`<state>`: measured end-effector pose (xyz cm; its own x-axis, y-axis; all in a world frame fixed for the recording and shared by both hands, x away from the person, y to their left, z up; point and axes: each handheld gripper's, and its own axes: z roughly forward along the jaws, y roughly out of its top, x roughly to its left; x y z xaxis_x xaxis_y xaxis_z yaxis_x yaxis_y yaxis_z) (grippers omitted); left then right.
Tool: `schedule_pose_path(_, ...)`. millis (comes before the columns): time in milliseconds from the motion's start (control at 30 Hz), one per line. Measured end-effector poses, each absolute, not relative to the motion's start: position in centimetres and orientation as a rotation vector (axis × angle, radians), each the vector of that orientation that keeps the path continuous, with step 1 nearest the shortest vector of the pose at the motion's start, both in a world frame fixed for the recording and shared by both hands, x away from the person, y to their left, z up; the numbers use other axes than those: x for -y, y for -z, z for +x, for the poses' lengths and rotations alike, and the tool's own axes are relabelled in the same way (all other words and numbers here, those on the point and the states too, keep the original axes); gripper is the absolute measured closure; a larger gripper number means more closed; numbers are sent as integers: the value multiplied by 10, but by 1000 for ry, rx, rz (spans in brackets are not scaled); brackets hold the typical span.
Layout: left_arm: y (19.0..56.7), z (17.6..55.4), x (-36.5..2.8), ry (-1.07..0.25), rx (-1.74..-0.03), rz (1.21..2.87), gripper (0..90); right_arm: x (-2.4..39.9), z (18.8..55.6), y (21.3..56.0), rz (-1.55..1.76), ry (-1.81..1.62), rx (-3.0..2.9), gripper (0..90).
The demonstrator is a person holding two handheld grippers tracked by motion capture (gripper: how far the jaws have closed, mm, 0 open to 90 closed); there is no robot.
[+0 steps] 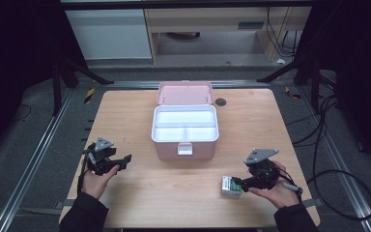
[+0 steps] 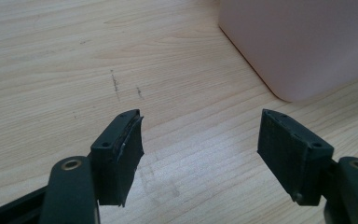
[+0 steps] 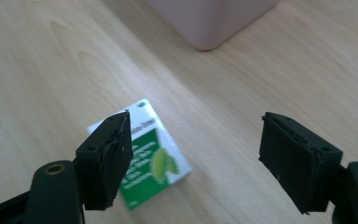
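A pink case (image 1: 174,151) stands open at the table's middle, its lid (image 1: 184,93) tipped back and a white divided tray (image 1: 185,126) inside. A small green and white carton (image 1: 231,186) lies flat on the wood at the front right. My right gripper (image 1: 240,182) hovers at the carton's right side, open. In the right gripper view the carton (image 3: 156,161) lies on the table partly behind the left jaw, and nothing sits between the pads of the gripper (image 3: 196,158). My left gripper (image 1: 124,161) is open and empty at the front left, and in its own view this gripper (image 2: 200,144) points toward the case's corner (image 2: 303,42).
The wooden table (image 1: 174,198) has bare room in front of the case and along both sides. A round cable hole (image 1: 221,102) sits behind the case on the right. Cables lie on the floor to the right of the table.
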<state>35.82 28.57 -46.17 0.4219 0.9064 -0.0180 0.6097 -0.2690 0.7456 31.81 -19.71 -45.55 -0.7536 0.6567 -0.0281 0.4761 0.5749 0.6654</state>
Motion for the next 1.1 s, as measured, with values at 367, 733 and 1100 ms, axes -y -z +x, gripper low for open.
schedule_pose_path(367,462,358,-285,-545,-1274,2002,311,171,316,479,840,-831,-2671,265)
schedule_pose_path(733,464,359,-284,-542,-1273,2017,317,165,320,485,839,-785,-2671,450)
schedule_pose_path(1100,465,360,-283,-531,-1271,2031,317,164,326,488,949,-732,-2648,396)
